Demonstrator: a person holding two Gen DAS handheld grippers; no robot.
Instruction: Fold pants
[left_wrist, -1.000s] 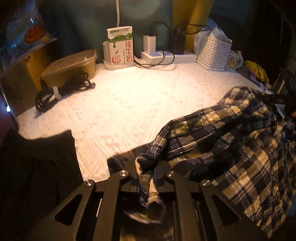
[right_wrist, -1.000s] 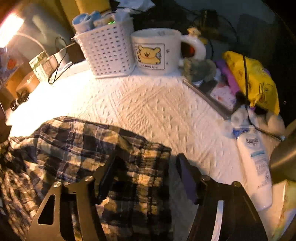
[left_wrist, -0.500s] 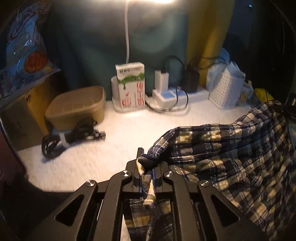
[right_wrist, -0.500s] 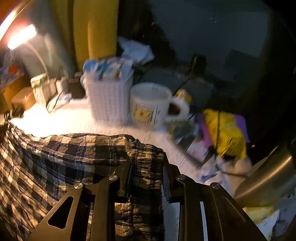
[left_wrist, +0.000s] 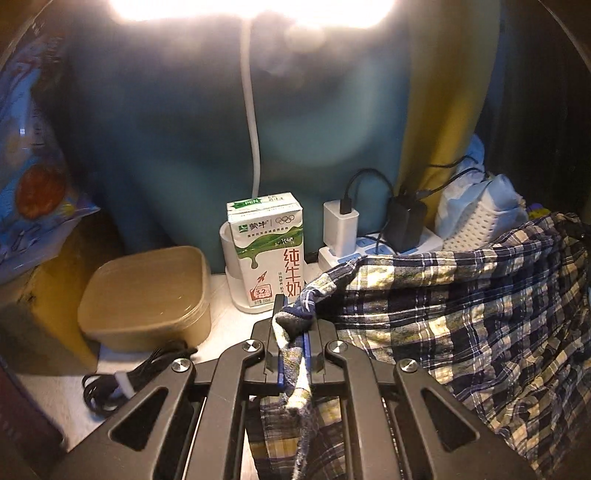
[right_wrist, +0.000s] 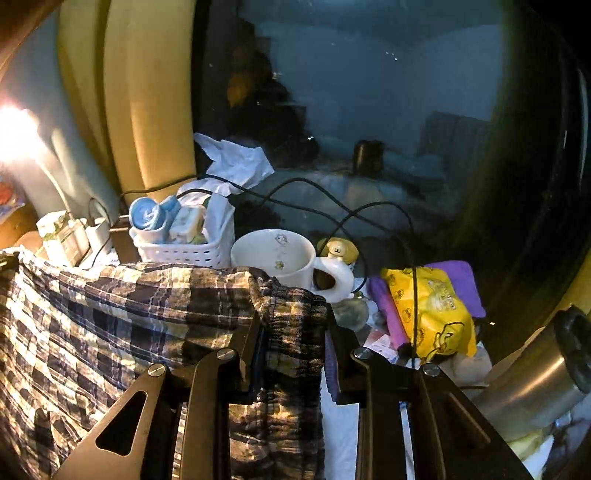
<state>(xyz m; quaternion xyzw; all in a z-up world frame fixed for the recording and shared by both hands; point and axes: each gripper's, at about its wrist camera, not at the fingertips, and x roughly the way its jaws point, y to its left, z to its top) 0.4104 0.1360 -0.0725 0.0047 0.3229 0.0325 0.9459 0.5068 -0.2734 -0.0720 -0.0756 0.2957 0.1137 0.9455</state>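
The plaid pants (left_wrist: 461, 317) are lifted off the white table and hang stretched between my two grippers. My left gripper (left_wrist: 293, 326) is shut on one bunched corner of the pants, which pokes up between its fingers. In the right wrist view my right gripper (right_wrist: 291, 325) is shut on the gathered elastic waistband of the pants (right_wrist: 110, 325), and the cloth spreads away to the left and hangs down below.
Along the back stand a tan lidded box (left_wrist: 147, 295), a milk carton (left_wrist: 267, 247), a power strip with chargers (left_wrist: 373, 240) and a white basket (right_wrist: 184, 240). A coiled black cable (left_wrist: 125, 376) lies front left. A mug (right_wrist: 284, 262), a yellow packet (right_wrist: 432, 310) and a steel tumbler (right_wrist: 535, 373) crowd the right.
Both grippers have risen with the pants, lifting the cloth off the table. The right gripper, open a second ago, closed on the waistband.
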